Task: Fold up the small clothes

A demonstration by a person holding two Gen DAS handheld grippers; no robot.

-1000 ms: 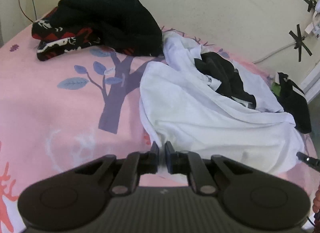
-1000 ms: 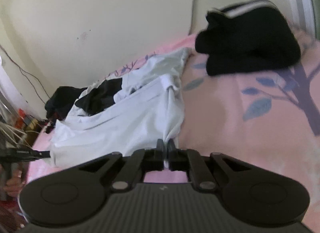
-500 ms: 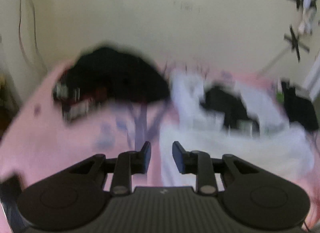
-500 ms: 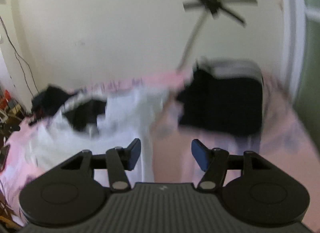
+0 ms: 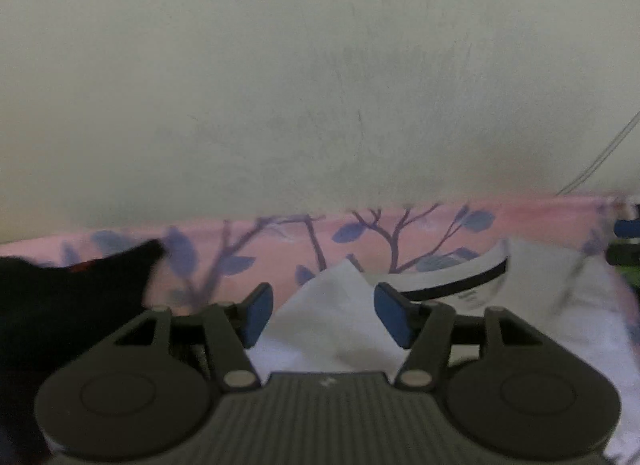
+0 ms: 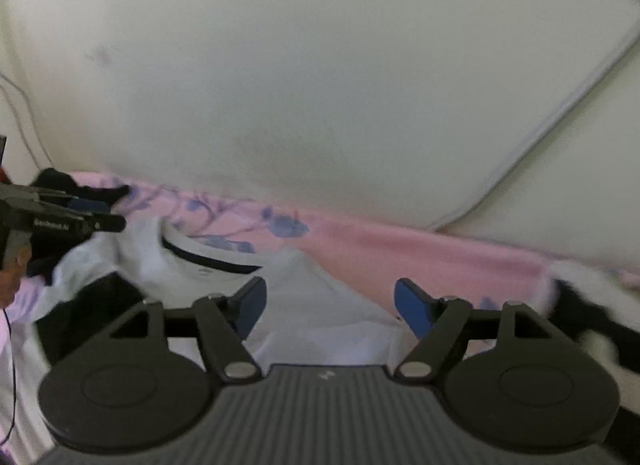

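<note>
Cream wall (image 5: 320,85) behind bed; pink tree-print bedsheet (image 5: 420,225).

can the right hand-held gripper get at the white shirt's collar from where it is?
Probably yes. The right hand-held gripper is open over the white shirt, and the collar lies uncovered just ahead-left, nothing between.
</note>
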